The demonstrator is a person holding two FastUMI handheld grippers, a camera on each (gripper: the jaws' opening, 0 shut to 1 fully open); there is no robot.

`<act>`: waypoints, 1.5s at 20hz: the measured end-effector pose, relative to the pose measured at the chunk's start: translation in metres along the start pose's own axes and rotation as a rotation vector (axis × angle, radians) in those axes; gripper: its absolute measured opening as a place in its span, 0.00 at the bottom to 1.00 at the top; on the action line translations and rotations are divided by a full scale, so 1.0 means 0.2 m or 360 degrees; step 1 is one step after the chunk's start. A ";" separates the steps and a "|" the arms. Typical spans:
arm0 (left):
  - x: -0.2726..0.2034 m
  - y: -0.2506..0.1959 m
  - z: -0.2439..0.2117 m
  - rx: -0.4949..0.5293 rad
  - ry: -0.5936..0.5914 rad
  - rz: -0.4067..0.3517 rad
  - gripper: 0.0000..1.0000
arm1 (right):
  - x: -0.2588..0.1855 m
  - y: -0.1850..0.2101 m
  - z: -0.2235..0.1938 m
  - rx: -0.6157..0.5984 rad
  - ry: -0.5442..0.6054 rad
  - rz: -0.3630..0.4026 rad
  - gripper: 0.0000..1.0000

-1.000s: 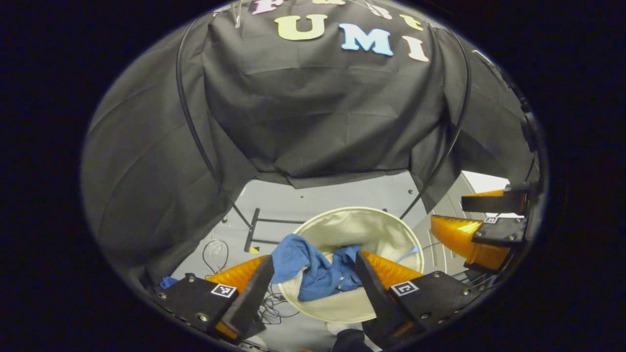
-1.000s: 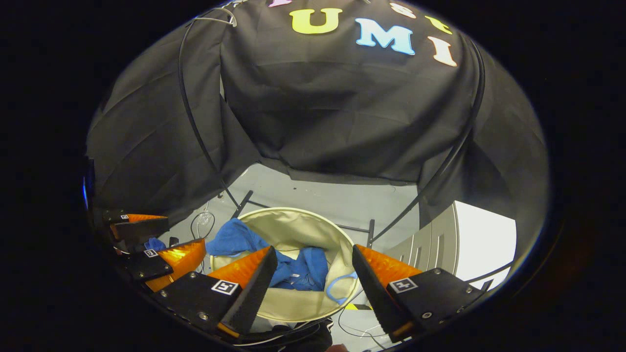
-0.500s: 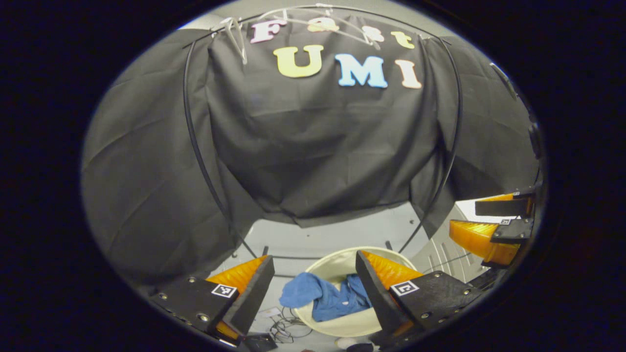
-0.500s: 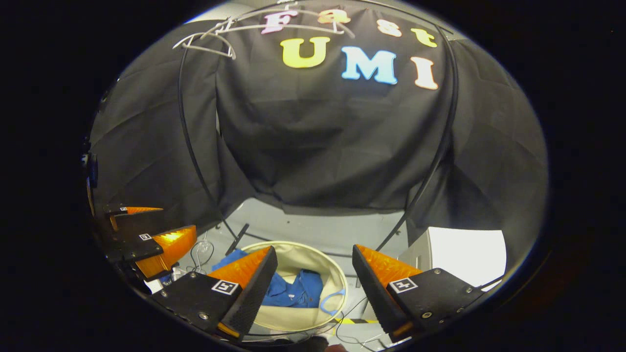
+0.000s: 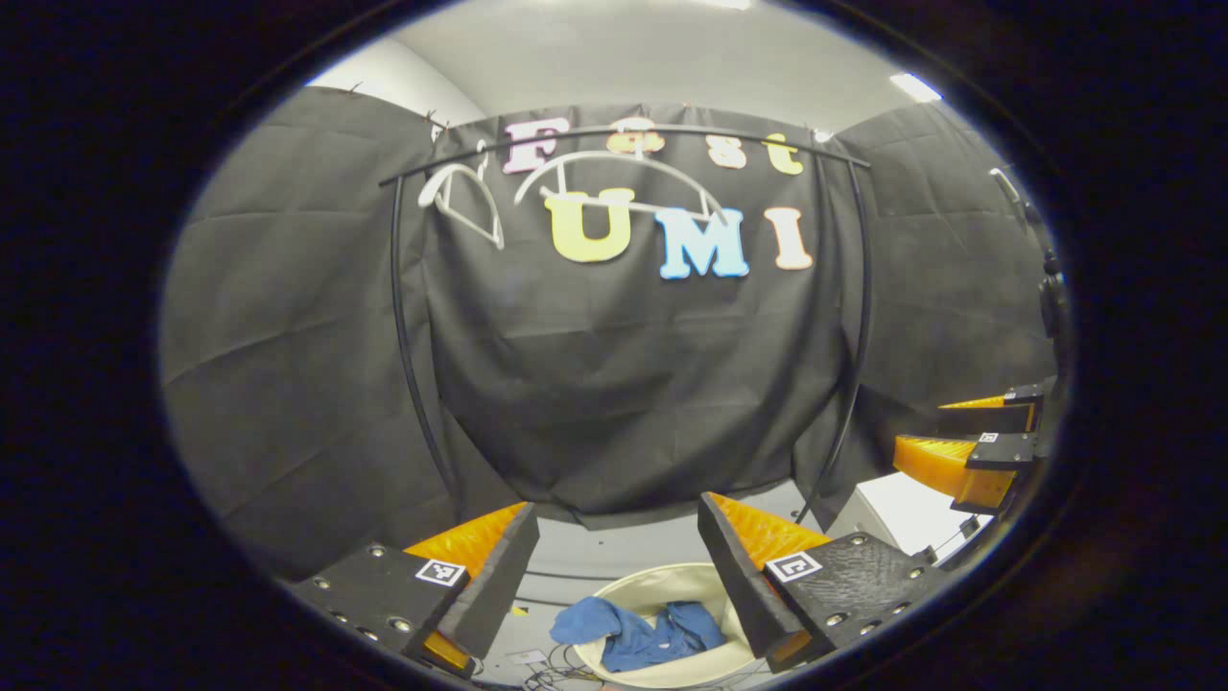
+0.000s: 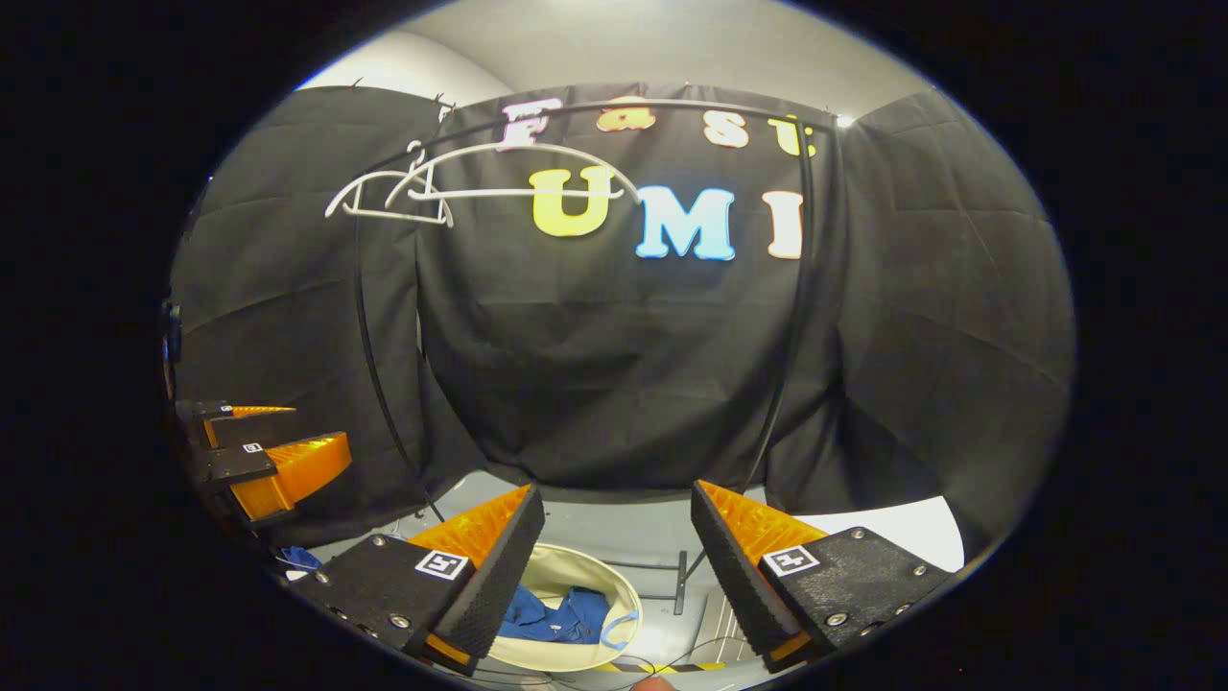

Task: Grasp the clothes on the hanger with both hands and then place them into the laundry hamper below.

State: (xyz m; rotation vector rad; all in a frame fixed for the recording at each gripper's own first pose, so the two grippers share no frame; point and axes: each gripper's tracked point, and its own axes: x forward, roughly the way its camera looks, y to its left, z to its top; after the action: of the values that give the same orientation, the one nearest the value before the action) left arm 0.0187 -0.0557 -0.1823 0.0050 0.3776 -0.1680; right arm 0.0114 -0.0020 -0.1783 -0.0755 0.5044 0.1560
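So both grippers have lifted & tilted up since a sec ago; hamper (image 5: 662,629) now sits low in both views, rack w/ bare hangers (image 5: 614,187) in sight. Left gripper (image 5: 619,561) & right gripper (image 6: 614,547): jaws released, holding nothing. Blue clothes (image 5: 638,633) lie in hamper, one fold over rim, so task looks done

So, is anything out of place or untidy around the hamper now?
One thing: the blue garment is not fully inside the hamper. In the left gripper view one part hangs over its left rim. Both hangers on the rail are bare, and both tools, left and right, are open and hold nothing.
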 end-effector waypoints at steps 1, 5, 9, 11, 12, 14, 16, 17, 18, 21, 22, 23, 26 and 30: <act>-0.07 -0.03 0.08 0.0005 -0.0049 -0.0009 0.99 | -0.06 -0.04 0.05 0.0009 -0.0046 -0.0012 0.96; -0.34 -0.12 0.27 -0.0005 -0.0185 -0.0011 0.98 | -0.26 -0.15 0.18 0.0003 -0.0204 -0.0049 0.94; -0.54 -0.13 0.41 0.0041 -0.0331 0.0031 0.98 | -0.48 -0.18 0.26 0.0029 -0.0325 -0.0063 0.94; -0.58 -0.14 0.45 0.0073 -0.0396 0.0049 0.98 | -0.55 -0.23 0.27 0.0016 -0.0373 -0.0107 0.95; -0.60 -0.15 0.46 0.0067 -0.0418 0.0043 0.99 | -0.57 -0.24 0.27 0.0024 -0.0399 -0.0121 0.93; -0.63 -0.15 0.48 0.0046 -0.0444 0.0049 0.98 | -0.65 -0.23 0.26 0.0051 -0.0432 -0.0128 0.94; -0.65 -0.15 0.49 0.0025 -0.0456 0.0052 0.98 | -0.69 -0.23 0.24 0.0055 -0.0437 -0.0133 0.95; -0.67 -0.16 0.48 0.0016 -0.0458 0.0047 0.99 | -0.70 -0.23 0.24 0.0049 -0.0435 -0.0135 0.95; -0.68 -0.17 0.48 0.0012 -0.0460 0.0047 0.99 | -0.70 -0.23 0.23 0.0044 -0.0436 -0.0139 0.95; -0.68 -0.17 0.48 0.0020 -0.0463 0.0049 0.98 | -0.71 -0.23 0.23 0.0046 -0.0433 -0.0137 0.94; -0.69 -0.17 0.50 0.0026 -0.0469 0.0049 0.98 | -0.71 -0.23 0.23 0.0049 -0.0437 -0.0136 0.94; -0.69 -0.17 0.50 0.0034 -0.0473 0.0052 0.98 | -0.71 -0.23 0.24 0.0051 -0.0440 -0.0138 0.94; -0.69 -0.18 0.51 0.0053 -0.0486 0.0058 0.98 | -0.71 -0.24 0.23 0.0053 -0.0444 -0.0142 0.94; -0.67 -0.18 0.51 0.0043 -0.0498 0.0065 0.98 | -0.70 -0.25 0.24 0.0056 -0.0448 -0.0151 0.94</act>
State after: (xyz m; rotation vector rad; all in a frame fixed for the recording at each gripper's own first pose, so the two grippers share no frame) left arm -0.0727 -0.0723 -0.0363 0.0131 0.0629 -0.1306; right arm -0.0786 -0.0634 -0.0658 -0.0422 0.2221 0.0628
